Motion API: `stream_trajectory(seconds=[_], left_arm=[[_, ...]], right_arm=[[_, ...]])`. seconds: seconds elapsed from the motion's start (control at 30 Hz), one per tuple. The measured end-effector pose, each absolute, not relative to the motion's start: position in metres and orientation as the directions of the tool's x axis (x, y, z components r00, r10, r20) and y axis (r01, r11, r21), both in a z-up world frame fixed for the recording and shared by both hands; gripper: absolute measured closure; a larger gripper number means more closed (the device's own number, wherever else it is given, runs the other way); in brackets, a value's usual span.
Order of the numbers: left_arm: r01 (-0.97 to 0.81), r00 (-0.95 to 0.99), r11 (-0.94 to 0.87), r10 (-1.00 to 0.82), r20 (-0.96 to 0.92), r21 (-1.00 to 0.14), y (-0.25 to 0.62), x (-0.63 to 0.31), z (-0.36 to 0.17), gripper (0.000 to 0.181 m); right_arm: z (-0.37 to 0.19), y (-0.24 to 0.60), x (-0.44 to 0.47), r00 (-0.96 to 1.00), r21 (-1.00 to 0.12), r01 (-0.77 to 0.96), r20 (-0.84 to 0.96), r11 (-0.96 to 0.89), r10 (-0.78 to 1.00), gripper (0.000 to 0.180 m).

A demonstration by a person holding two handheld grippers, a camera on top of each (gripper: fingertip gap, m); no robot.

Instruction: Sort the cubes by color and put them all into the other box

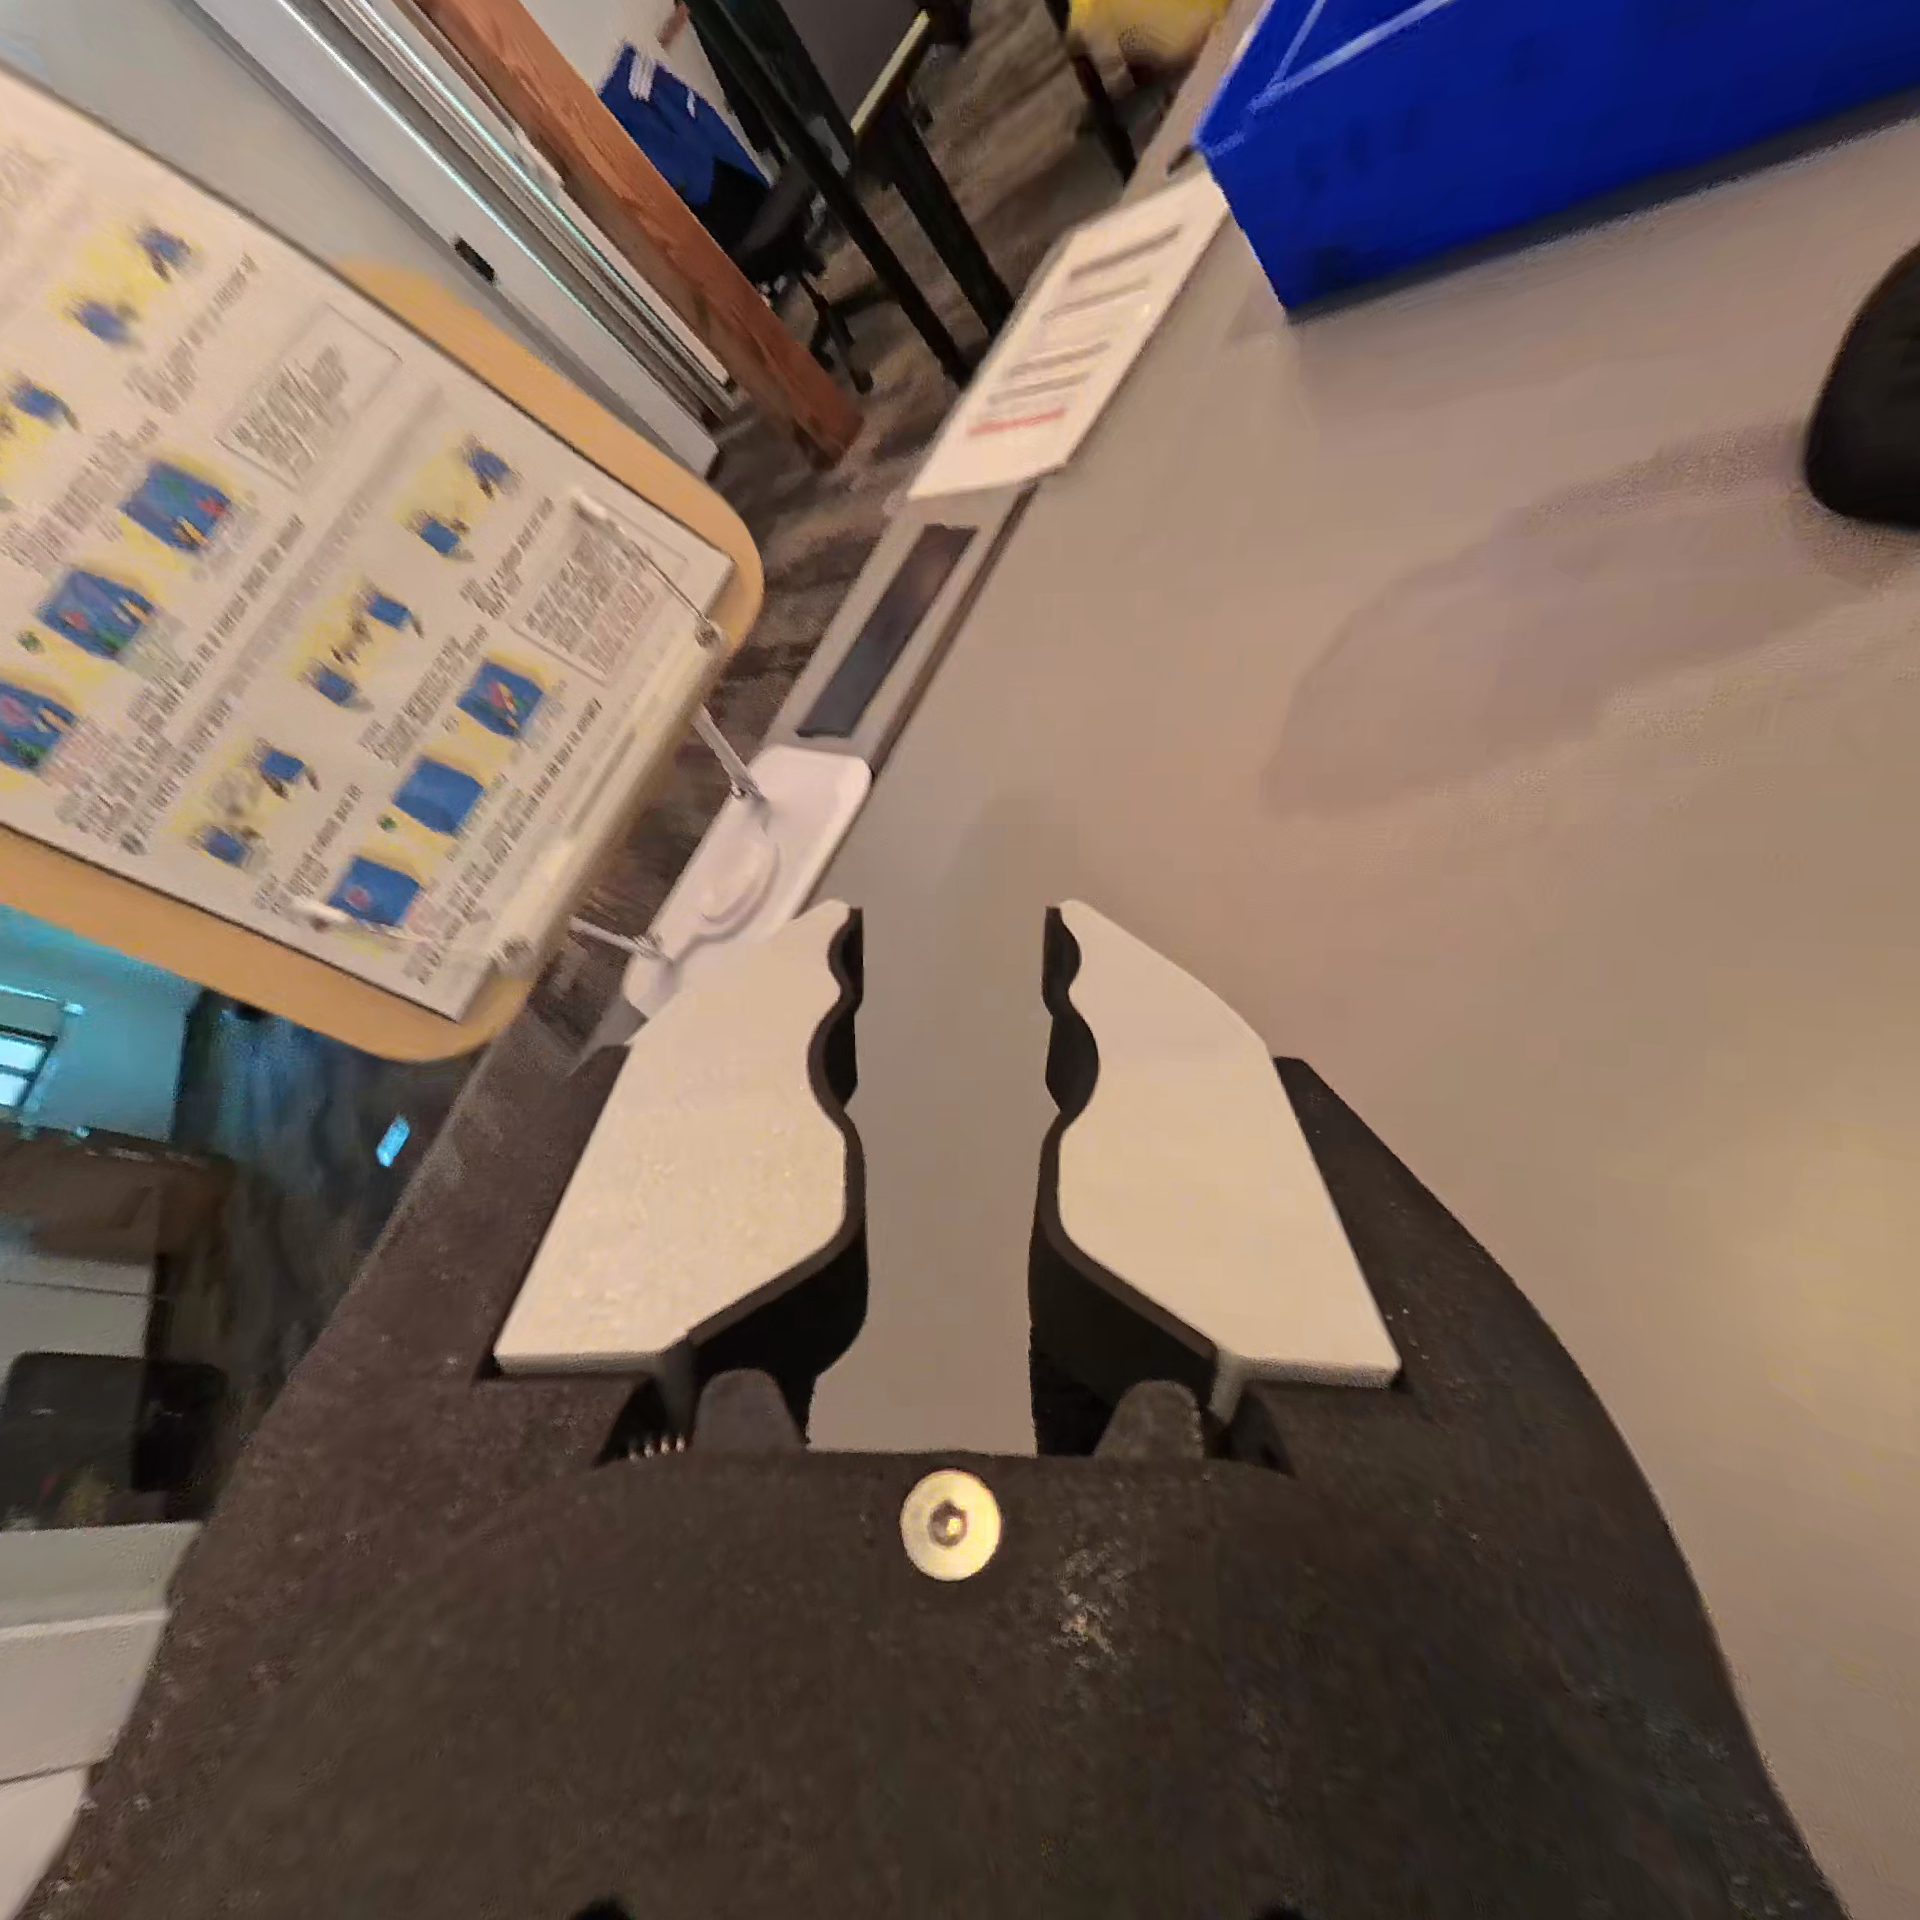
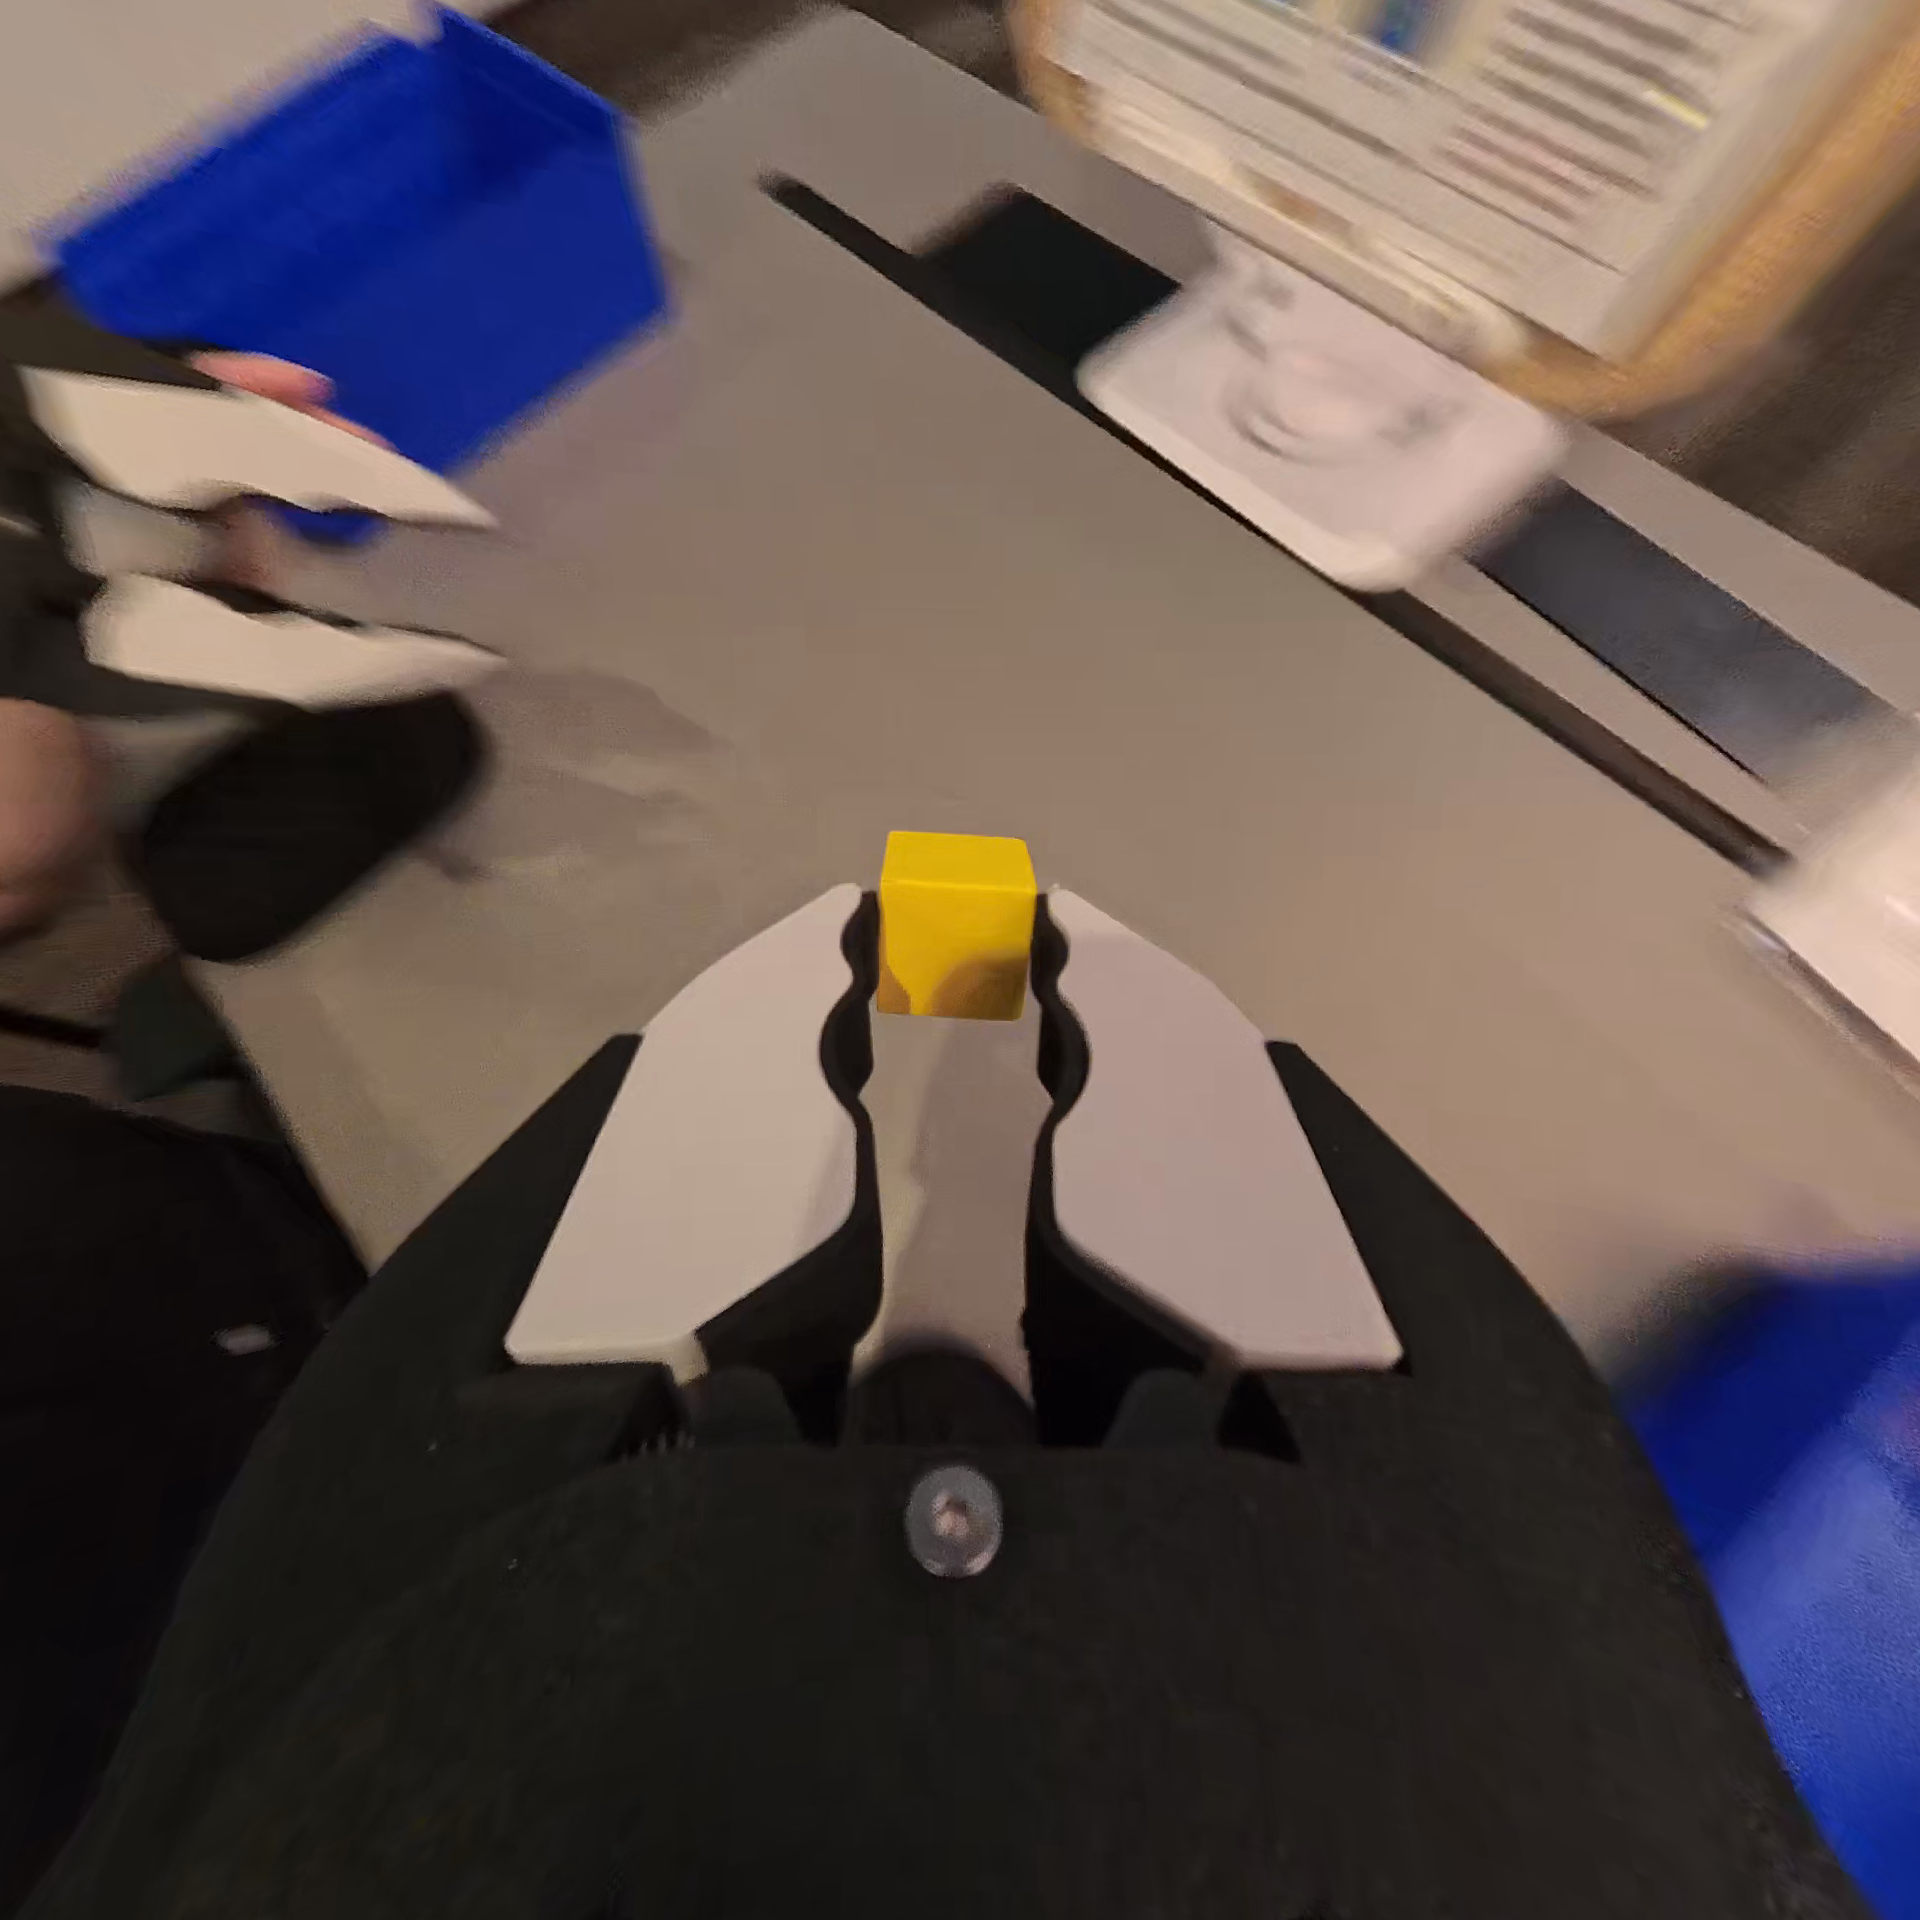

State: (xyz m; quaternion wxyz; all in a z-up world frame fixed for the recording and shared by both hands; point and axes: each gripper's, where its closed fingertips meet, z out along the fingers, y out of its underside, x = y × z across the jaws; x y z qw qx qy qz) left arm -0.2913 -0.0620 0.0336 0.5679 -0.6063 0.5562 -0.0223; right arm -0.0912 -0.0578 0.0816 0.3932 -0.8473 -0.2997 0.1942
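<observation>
Your right gripper (image 2: 954, 902) is clamped on the yellow cube (image 2: 954, 925), the blue box (image 2: 364, 239) lying at ten o'clock; your left gripper (image 1: 952, 914) gapes empty.

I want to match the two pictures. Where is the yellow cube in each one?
Left wrist view: the yellow cube is not in it.
Right wrist view: the yellow cube sits at centre, pinched between the right gripper tips.
Shared landmark: the blue box, top right in the left view, top left in the right view.
</observation>
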Motion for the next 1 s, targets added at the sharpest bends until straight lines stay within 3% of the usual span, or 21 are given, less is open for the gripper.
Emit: stream_trajectory(seconds=[0.1,0.2,0.4,0.67,0.77,0.9,1.0], left_arm=[[-0.653,0.405,0.17,-0.745,-0.53,-0.738,-0.072,-0.321,0.008,0.152],[-0.672,0.483,0.058,-0.72,-0.497,-0.738,-0.064,-0.35,-0.006,0.153],[-0.594,0.563,-0.029,-0.729,-0.39,-0.804,-0.06,-0.341,-0.001,0.16],[-0.659,0.53,-0.029,-0.726,-0.437,-0.752,-0.063,-0.326,0.0,0.161],[-0.666,0.536,-0.039,-0.719,-0.442,-0.745,-0.065,-0.328,0.0,0.161],[-0.659,0.58,-0.072,-0.682,-0.445,-0.748,-0.063,-0.35,0.008,0.16],[-0.632,0.655,-0.125,-0.613,-0.442,-0.765,-0.055,-0.388,0.023,0.159]], right_arm=[[0.048,-0.08,0.051,0.901,-0.638,0.32,-0.023,-0.701,0.432,0.152],[-0.006,-0.108,0.151,0.965,-0.435,0.171,-0.107,-0.884,0.239,0.152],[-0.098,-0.126,0.2,0.977,-0.181,0.107,-0.162,-0.978,0.137,0.152],[-0.14,-0.119,0.178,0.961,-0.042,0.185,-0.203,-0.982,0.189,0.152],[-0.14,-0.119,0.178,0.965,-0.038,0.183,-0.184,-0.982,0.186,0.152],[-0.121,-0.113,0.181,0.966,-0.138,0.149,-0.19,-0.979,0.174,0.139],[-0.093,-0.111,0.192,0.975,-0.256,0.114,-0.156,-0.96,0.157,0.139]])
